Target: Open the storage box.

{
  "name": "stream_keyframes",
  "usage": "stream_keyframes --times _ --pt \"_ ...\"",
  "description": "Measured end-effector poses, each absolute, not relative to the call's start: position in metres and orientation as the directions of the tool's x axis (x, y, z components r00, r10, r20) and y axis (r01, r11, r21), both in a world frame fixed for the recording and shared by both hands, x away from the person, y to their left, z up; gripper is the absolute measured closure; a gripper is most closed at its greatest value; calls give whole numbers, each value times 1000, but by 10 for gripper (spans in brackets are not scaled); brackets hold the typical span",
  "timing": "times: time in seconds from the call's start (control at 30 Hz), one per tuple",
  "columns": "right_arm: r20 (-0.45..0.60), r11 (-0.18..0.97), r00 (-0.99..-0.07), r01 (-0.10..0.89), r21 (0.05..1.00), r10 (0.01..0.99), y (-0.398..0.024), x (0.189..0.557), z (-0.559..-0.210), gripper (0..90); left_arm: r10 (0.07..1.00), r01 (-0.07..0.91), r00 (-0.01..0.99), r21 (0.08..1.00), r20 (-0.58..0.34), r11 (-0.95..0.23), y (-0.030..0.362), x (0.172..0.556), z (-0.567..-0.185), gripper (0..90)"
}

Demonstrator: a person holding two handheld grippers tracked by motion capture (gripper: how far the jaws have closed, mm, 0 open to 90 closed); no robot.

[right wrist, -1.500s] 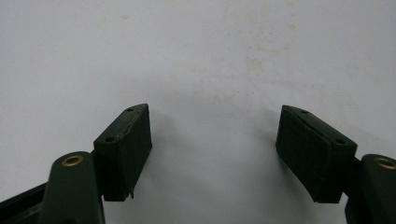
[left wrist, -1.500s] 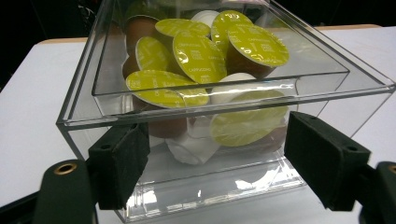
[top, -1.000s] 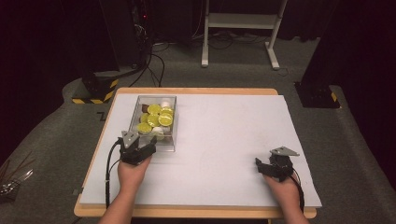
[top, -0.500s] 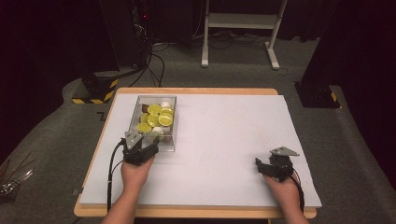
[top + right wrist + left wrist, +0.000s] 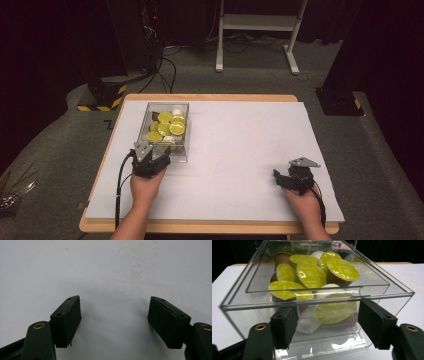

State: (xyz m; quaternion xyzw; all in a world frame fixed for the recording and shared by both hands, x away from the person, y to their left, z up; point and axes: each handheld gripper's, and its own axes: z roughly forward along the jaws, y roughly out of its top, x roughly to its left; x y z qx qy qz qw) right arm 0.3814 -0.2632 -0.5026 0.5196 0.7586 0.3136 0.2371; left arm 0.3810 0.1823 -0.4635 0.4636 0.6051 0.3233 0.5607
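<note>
While the left claw (image 5: pixel 324 326) stands apart just before the clear box (image 5: pixel 317 290) of capsules (image 5: pixel 310 275), we judge nothing moved yet; our right claw (image 5: pixel 113 322) waits apart over bare tabletop (image 5: pixel 112 270).

I am looking down and forward from the high view, taking in the whole table (image 5: pixel 240 145) from above my side. The left gripper view is riding low, facing the clear box (image 5: pixel 317 297) from very close; the high view is showing that same box (image 5: pixel 167 131) near the table's left edge. The right gripper view is pointing down at bare white tabletop (image 5: pixel 107 272), close up.
</note>
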Motion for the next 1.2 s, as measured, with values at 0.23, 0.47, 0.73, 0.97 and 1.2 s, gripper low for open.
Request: stream_keyframes --times 0.23,0.47,0.73,0.97,1.2 --pt "-34 263 -347 639 722 937 -263 381 -503 269 937 192 11 920 -350 341 173 386 -465 277" --pt "-33 263 -347 640 722 937 -263 381 -503 269 945 181 -26 928 -326 325 168 388 -466 289" --pt "-33 262 -346 641 722 938 -263 381 -503 269 946 184 -29 928 -323 323 169 388 -465 321" --pt "-35 264 -348 639 722 937 -263 381 -503 270 946 185 -34 928 -322 323 169 387 -465 322" --pt "-33 262 -346 640 722 938 -263 381 -503 270 946 189 -38 927 -323 324 168 386 -464 323"
